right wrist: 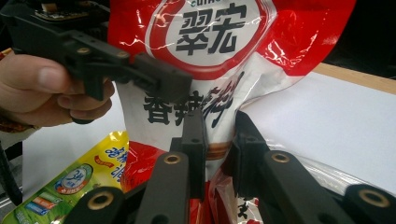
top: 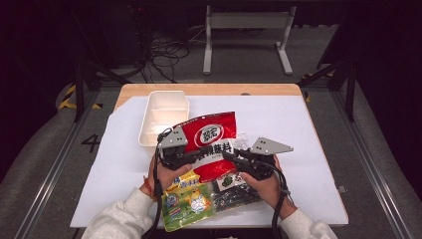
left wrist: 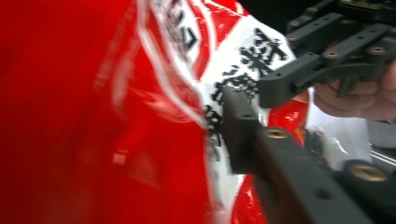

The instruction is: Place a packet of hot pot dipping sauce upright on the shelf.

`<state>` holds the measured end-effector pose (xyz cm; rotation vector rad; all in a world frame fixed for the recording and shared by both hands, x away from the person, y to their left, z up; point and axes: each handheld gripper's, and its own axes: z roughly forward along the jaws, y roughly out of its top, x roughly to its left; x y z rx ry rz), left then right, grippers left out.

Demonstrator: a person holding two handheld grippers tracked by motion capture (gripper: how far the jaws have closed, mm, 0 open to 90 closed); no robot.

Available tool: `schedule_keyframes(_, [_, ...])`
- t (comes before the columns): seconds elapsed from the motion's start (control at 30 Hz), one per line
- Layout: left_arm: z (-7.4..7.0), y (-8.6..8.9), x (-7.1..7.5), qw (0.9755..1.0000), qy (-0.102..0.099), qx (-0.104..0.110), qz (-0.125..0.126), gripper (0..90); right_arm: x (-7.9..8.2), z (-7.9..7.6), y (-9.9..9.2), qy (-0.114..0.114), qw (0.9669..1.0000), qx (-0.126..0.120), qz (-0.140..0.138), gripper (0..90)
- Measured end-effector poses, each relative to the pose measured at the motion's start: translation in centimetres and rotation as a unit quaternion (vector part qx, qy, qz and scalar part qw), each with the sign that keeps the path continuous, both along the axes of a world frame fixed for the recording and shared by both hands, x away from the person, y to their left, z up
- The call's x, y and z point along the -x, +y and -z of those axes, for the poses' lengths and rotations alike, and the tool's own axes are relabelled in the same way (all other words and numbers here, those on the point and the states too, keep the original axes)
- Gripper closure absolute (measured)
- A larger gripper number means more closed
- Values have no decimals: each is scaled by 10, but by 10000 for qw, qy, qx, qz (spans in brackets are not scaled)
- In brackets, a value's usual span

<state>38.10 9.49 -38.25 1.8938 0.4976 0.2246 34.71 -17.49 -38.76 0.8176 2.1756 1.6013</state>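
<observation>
Two claws: both on red bag [top: 213, 142], lifted over the mat [top: 308, 134]
Right claw [right wrist: 219, 140]: jaws pinched on a fold of the bag's white band, lower right side
Left claw [top: 191, 158]: on the bag's left edge; one jaw lies across the print, other jaw hidden, so closed or apart, can't tell
Bag handling: thin glossy film, light, soft, crinkles; likely slippery, contents maybe crushable
Where to grip: side seams or a gathered fold, not the puffed middle
Below claws: yellow pack [top: 189, 201] under left claw, dark pack [top: 234, 191] under right claw, both flat on the mat
Beyond left claw: white tray [top: 164, 119], open, looks empty
Tray vs bag: just beside the bag's top left corner; touching or not, can't tell
</observation>
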Motion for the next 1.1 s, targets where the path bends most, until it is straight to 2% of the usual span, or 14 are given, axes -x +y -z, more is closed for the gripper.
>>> schedule_keyframes(0.17, [-3, 1, 2, 9999, -127, 59, -11, 900, 1, 0, 5, -105, 9999, 89, 61, 765])
schedule_keyframes(0.2, [-5, 2, 3, 9998, -192, 33, 3, 900, 0, 0, 5, -94, 9999, 89, 52, 762])
schedule_keyframes(0.27, [-8, 3, 4, 9995, -326, -54, 24, 900, -1, 0, 3, -42, 10000, 69, 54, 694])
schedule_keyframes(0.33, [-11, 3, 4, 9992, -387, -43, 60, 900, -2, 0, 2, -17, 10000, 65, 66, 692])
schedule_keyframes(0.4, [-13, 3, 3, 9992, -370, -17, 133, 900, -2, -1, 0, -6, 10000, 25, 59, 627])
schedule_keyframes(0.43, [-15, 3, 3, 9991, -419, -37, 98, 900, -3, -1, -1, 20, 10000, 18, 54, 553])
schedule_keyframes(0.47, [-17, 3, 2, 9990, -423, -10, 136, 900, -3, -2, -3, 44, 10000, 27, 65, 537])
schedule_keyframes(0.57, [-26, 6, 1, 9983, -570, -26, 110, 900, -1, -3, -11, 78, 9999, -9, 84, 450])
schedule_keyframes(0.67, [-38, 12, -3, 9967, -800, -69, 96, 900, -1, -5, -22, 125, 9997, -65, 179, 403])
schedule_keyframes(0.77, [-51, 23, -9, 9952, -974, -117, 48, 900, -2, -6, -35, 86, 9992, -69, 390, 390])
schedule_keyframes(0.83, [-55, 26, -11, 9950, -993, -117, -3, 900, -4, -6, -43, 74, 9986, -67, 513, 382])
schedule_keyframes(0.87, [-61, 34, -18, 9939, -1094, -134, -50, 900, -4, -6, -43, 74, 9986, -67, 513, 382])
schedule_keyframes(0.97, [-68, 49, -30, 9920, -1227, -163, -240, 900, -5, -5, -58, 166, 9971, -156, 731, 377])
schedule_keyframes(1.1, [-72, 69, -50, 9914, -1244, -115, -395, 900, -1, 0, -69, 197, 9956, -98, 916, 376])
